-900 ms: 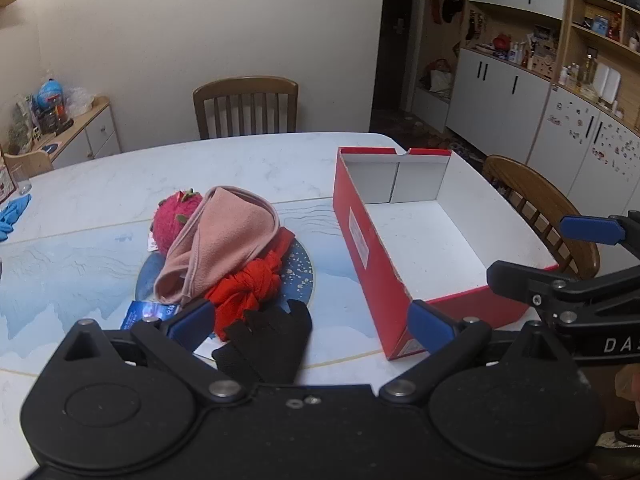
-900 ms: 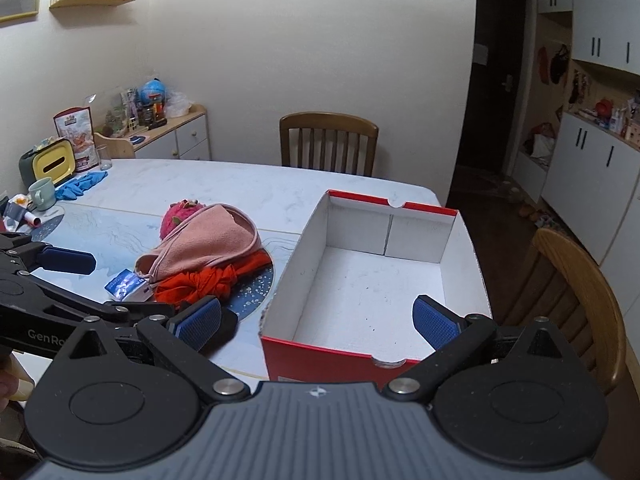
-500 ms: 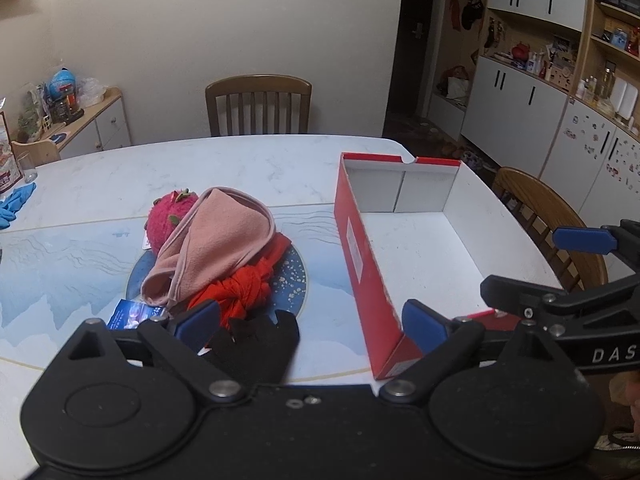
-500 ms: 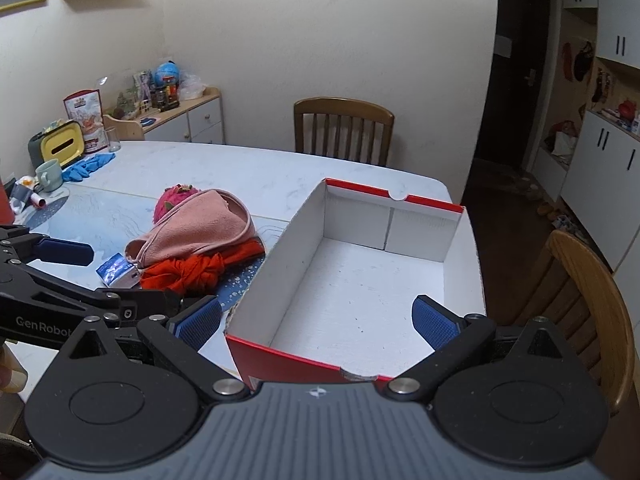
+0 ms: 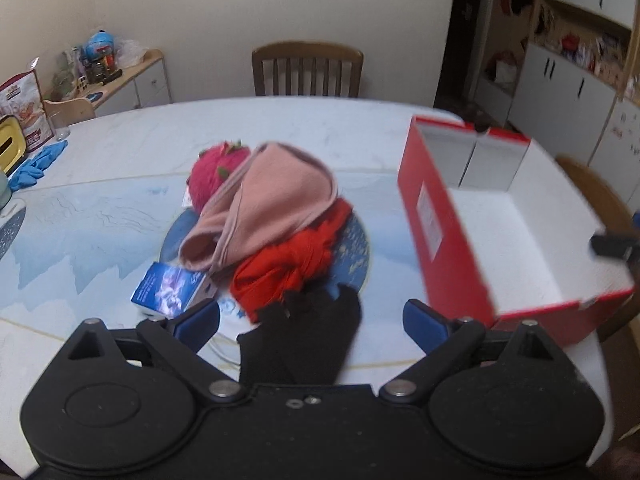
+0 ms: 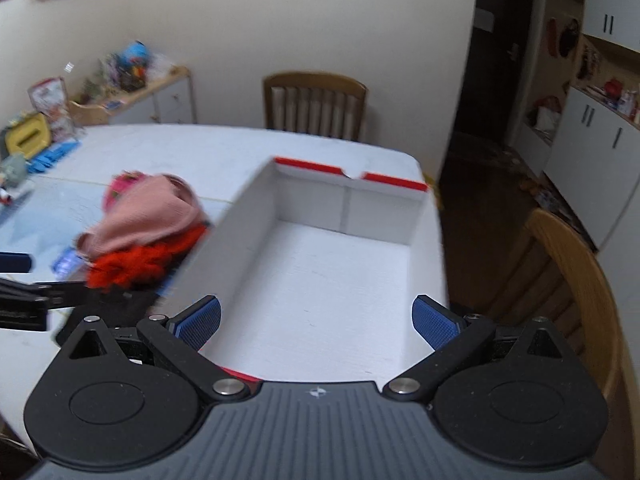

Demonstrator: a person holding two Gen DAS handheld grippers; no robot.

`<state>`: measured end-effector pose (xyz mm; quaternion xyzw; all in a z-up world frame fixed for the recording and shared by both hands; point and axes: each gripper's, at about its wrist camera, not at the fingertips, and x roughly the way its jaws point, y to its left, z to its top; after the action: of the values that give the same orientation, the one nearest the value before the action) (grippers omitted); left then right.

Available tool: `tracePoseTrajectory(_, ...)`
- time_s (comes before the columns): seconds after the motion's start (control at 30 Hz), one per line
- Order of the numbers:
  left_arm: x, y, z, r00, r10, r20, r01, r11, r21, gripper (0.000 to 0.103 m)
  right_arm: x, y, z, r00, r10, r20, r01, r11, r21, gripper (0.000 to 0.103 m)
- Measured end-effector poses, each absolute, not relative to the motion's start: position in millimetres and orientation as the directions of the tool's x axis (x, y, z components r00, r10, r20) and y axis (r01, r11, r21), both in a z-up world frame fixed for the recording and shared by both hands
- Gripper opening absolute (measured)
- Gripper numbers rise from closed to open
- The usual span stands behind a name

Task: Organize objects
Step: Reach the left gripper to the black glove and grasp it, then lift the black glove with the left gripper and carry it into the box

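Note:
A pile lies mid-table: a pink cloth (image 5: 276, 204) over a magenta plush fruit (image 5: 208, 172), a red knotted cloth (image 5: 292, 268), a black glove (image 5: 308, 332) and a small blue packet (image 5: 168, 294). The same pink cloth (image 6: 148, 216) and red cloth (image 6: 136, 260) show at the left of the right wrist view. My left gripper (image 5: 312, 320) stands open over the black glove, its pads apart from it. To the right sits an open red box (image 5: 440, 224) with a white inside. My right gripper (image 6: 316, 320) is open above the box's near end (image 6: 320, 280), holding nothing.
The white table (image 5: 120, 148) has wooden chairs at its far side (image 5: 308, 68) and right side (image 6: 576, 280). Blue gloves (image 5: 38, 162), a cup and boxes lie at the far left. A sideboard (image 5: 132, 76) and white cabinets (image 6: 600, 144) line the walls.
Both grippers have moved forward and lower: the left one now sits over the pile and black glove, the right one over the box's near end. Both stayed open.

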<state>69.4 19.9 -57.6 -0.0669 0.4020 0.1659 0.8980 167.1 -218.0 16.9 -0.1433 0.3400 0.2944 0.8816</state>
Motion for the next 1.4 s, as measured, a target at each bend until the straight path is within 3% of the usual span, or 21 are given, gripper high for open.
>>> tracePoseTrajectory(0.27,77.8,22.2,-94.6,0.553,0.279,-0.785,-0.324,0.94,0.107,0.099,207.2,-245.0,1.9,0.614,0.317,-0.722,-0.507,0.86,-0.054,0.1)
tracePoseTrajectory(0.77,87.6,24.8,-119.4,0.51,0.314,-0.801,-0.348,0.927,0.142,0.099,246.6,-264.2,-21.5,0.528,0.288,-0.799,-0.482,0.876,-0.002,0.049)
tracePoseTrajectory(0.8,87.6,24.5,-120.3,0.509,0.316,-0.801,-0.35,0.926,0.142,0.099,248.1,-264.4,-23.4,0.508,0.296,-0.809,-0.49,0.872,0.012,0.039)
tracePoseTrajectory(0.97,89.1,24.1,-123.9,0.504,0.319,-0.802,-0.362,0.922,0.139,0.099,247.4,-263.4,-29.5,0.471,0.311,-0.825,-0.523,0.852,0.023,0.03)
tracePoseTrajectory(1.17,90.8,24.0,-128.2,0.493,0.336,-0.803,-0.381,0.913,0.148,0.098,250.4,-261.2,-32.8,0.457,0.308,-0.834,-0.537,0.844,0.018,0.011)
tracePoseTrajectory(1.4,94.3,23.5,-133.2,0.471,0.353,-0.809,-0.399,0.902,0.162,0.089,252.8,-259.7,-32.9,0.456,0.319,-0.831,-0.56,0.829,0.011,0.007)
